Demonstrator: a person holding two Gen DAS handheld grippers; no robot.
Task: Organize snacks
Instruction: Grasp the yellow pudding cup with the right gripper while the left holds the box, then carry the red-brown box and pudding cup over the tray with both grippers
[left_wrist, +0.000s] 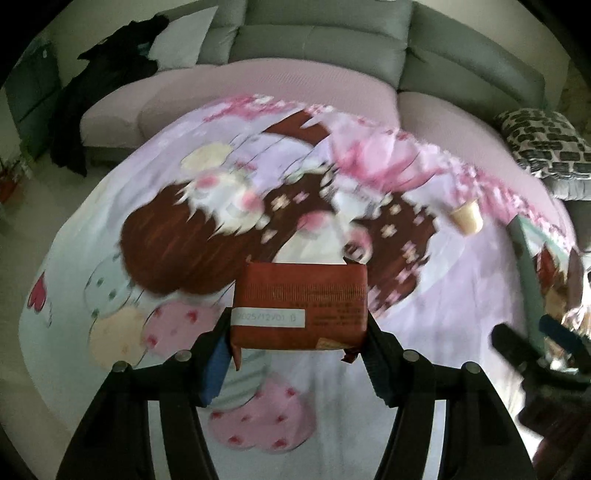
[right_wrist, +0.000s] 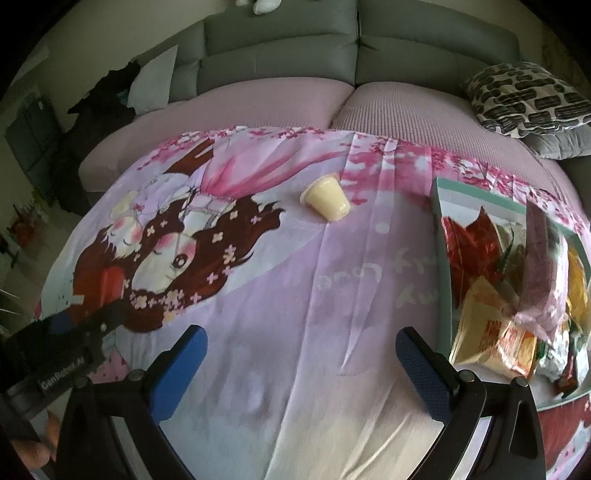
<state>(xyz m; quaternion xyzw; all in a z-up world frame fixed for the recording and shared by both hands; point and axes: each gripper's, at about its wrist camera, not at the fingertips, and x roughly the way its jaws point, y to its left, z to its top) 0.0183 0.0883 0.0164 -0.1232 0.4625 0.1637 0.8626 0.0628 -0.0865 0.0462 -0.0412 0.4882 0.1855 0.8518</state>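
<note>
The red snack packet (left_wrist: 300, 306) sits between the pads of my left gripper (left_wrist: 295, 332), pinched by its two short ends, with the blue pad (left_wrist: 216, 365) pressed on its left side and the dark pad on its right. The jaws are about half closed around it, no wider than the packet itself. Its back faces me: a white date strip near the lower left, fine print beside it, a crimped end poking out below the right corner. It hangs clear above the printed cloth (left_wrist: 461, 295) (the cloth under it is smeared with blur, while the packet is sharp).

My right gripper (right_wrist: 301, 354) is spread wide with nothing between its blue pads (right_wrist: 177, 373); only bare cloth shows in the gap. From that side, my left gripper shows low at the left edge as a dark bar, and I cannot make out the packet there.

A pale yellow jelly cup (right_wrist: 327, 201) lies tipped on its side on the cloth, well apart from both grippers, toward the far edge. To the right is a teal-rimmed tray (right_wrist: 439, 221) already loaded with snack bags: red, yellow, orange, and a pinkish-purple one lying across the top.

The cloth, printed with a cartoon girl and pink blossoms, covers a low surface in front of a grey sofa (right_wrist: 280, 48). A black-and-white patterned cushion (right_wrist: 528, 99) lies on the right, and a dark garment (left_wrist: 110, 66) lies draped at the sofa's left end.
</note>
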